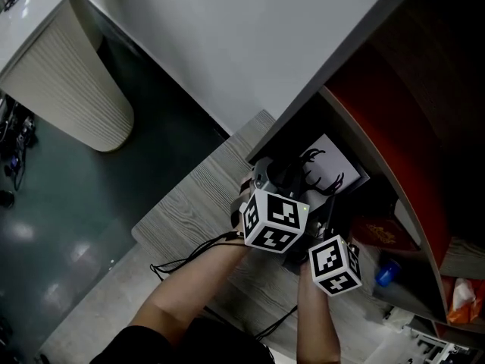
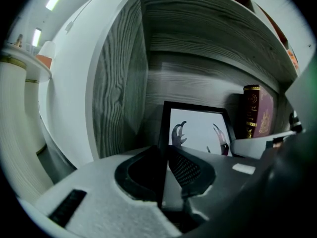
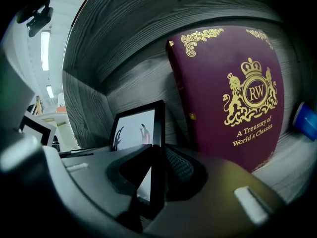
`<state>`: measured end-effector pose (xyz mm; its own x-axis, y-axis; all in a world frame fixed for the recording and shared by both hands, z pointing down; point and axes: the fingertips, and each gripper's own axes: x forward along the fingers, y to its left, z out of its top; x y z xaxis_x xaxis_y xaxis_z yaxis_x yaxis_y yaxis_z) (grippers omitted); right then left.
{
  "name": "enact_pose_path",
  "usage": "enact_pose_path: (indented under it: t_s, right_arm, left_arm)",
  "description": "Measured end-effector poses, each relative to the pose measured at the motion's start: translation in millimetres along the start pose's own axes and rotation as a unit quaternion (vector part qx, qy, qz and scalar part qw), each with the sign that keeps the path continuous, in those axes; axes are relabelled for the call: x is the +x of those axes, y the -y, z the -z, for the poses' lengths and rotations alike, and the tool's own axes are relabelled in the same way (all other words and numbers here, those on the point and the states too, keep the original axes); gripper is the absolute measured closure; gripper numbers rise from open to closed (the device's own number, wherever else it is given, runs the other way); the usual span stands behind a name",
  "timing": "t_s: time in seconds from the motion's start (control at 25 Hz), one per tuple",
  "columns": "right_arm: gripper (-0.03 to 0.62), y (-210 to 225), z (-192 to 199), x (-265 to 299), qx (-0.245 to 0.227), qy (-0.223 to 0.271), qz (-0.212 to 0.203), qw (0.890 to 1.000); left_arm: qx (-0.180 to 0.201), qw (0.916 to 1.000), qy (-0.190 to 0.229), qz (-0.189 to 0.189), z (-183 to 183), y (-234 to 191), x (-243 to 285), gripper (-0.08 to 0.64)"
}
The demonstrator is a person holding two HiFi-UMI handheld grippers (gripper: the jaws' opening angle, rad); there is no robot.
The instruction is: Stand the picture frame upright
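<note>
The picture frame (image 2: 198,130) is black-edged, with dark antlers printed on white. It stands close to upright on the floor of a grey wood-grain shelf compartment (image 2: 124,83), towards the left rear corner. Its face is turned out to the open front edge, and whether it touches the back wall cannot be told.

The left gripper (image 2: 166,165) is clamped on the frame's left edge, with the thin black border pinched between its two jaws. The right gripper (image 3: 158,172) is clamped in the same way on the frame's right edge.

In the head view both grippers reach side by side into the dark compartment, the left gripper (image 1: 284,177) further in and the right gripper (image 1: 333,207) beside it, with the frame (image 1: 326,169) just beyond them.

Just to the right of the frame, a maroon book (image 3: 233,93) with gold lettering, "A Treasury of World's Classics", leans against the back wall. A blue object (image 3: 307,120) lies near the compartment's right edge.
</note>
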<state>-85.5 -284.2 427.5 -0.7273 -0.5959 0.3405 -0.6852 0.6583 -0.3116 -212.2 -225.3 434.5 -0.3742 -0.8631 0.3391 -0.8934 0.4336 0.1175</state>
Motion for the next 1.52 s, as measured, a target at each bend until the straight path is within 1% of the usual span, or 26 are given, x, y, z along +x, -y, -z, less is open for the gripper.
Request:
enact_pose_path:
  t_s: [0.24,0.64,1.08,1.28,1.36,1.52]
  right_arm:
    - [0.520,1.9,3.1,3.1,0.006,-0.004,-0.008,1.000]
    - [0.518,-0.3,-0.8,3.4,-0.001,0.002,-0.022,1.000]
    - [0.515,-1.7,-1.0,3.9,-0.012,-0.002,-0.035,0.999]
    - [0.515,-4.5,0.9,4.5,-0.018,-0.009,-0.049,0.999]
    - [0.504,-6.9,2.2,5.1,-0.019,-0.013,-0.056,0.998]
    - [0.499,-8.5,4.9,5.9,-0.023,-0.019,-0.059,0.998]
  left_arm:
    - [0.003,1.0000,0.002,-0.005,-1.8,-0.3,4.3,0.492]
    - [0.009,0.9998,0.011,-0.011,-5.0,-1.1,3.7,0.492]
    - [0.027,0.9994,0.011,-0.021,-3.5,-1.8,3.8,0.489]
    - [0.028,0.9993,0.009,-0.022,-3.2,-2.7,2.9,0.489]
    - [0.025,0.9994,0.009,-0.023,-2.5,-3.9,2.4,0.489]
    - [0.022,0.9995,0.008,-0.024,-1.4,-5.2,1.3,0.488]
